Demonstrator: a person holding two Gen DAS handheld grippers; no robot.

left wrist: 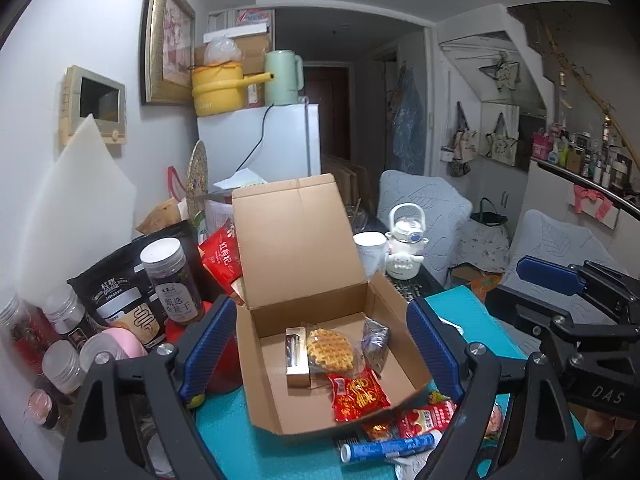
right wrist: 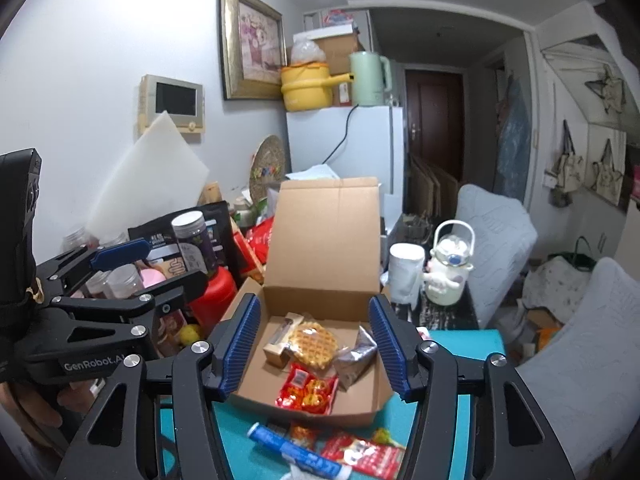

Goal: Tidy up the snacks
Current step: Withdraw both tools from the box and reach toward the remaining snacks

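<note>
The fingers of the left gripper (left wrist: 320, 344) and right gripper (right wrist: 316, 350) are being held apart and empty above the open cardboard box (left wrist: 404, 384) on the bench (left wrist: 272, 452). A waffle (left wrist: 330, 346) and red packet (left wrist: 358, 396) are lying inside the box; more snacks (left wrist: 424, 418) are lying just in front of it.

Teal table (left wrist: 476, 312), open cardboard box (left wrist: 320, 264), blue tube (left wrist: 384, 449), red packets (left wrist: 424, 420), jars (left wrist: 172, 276)
</note>
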